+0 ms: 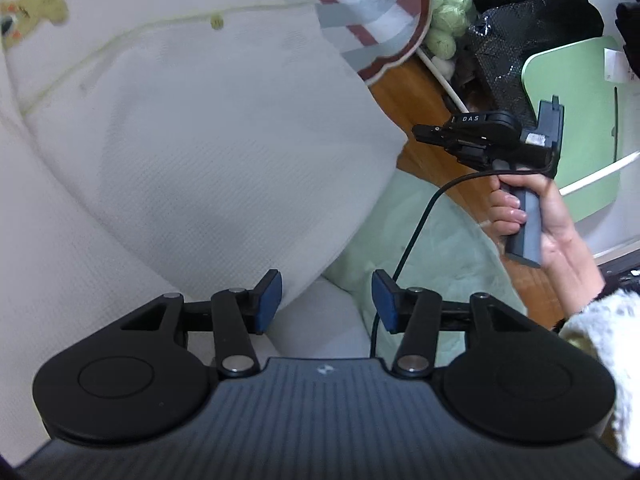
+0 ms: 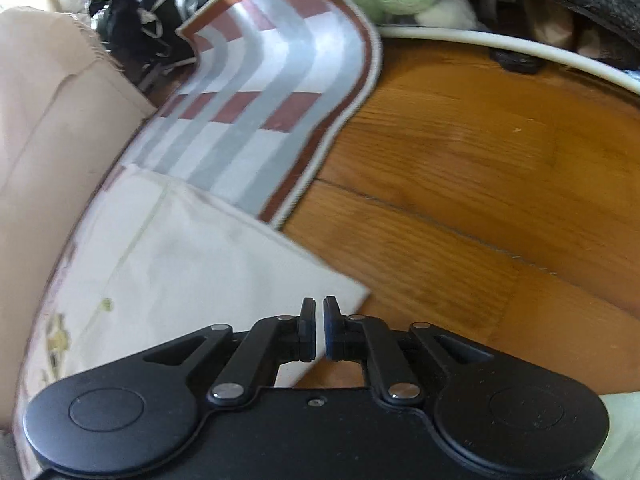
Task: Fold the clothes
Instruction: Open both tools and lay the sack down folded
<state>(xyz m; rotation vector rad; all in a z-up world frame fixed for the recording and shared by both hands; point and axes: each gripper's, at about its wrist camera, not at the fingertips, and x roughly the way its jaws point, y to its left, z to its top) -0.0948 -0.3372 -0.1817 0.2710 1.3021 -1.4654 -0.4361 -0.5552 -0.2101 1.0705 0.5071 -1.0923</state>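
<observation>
We judge the fold half done: the white garment (image 1: pixel 192 152) lies doubled on the rug (image 2: pixel 256 92), left hand-held gripper (image 1: pixel 326 300) open and empty, right hand-held gripper (image 2: pixel 319 330) nearly closed on nothing.

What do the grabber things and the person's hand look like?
The left gripper is black, with round discs, silver rivets, a ribbed dark grey body and blue finger pads. The right gripper is black too, and from the left camera shows white "DAS" letters, a grey handle and a black cable. The right hand is bare, with a fluffy white sleeve.
</observation>
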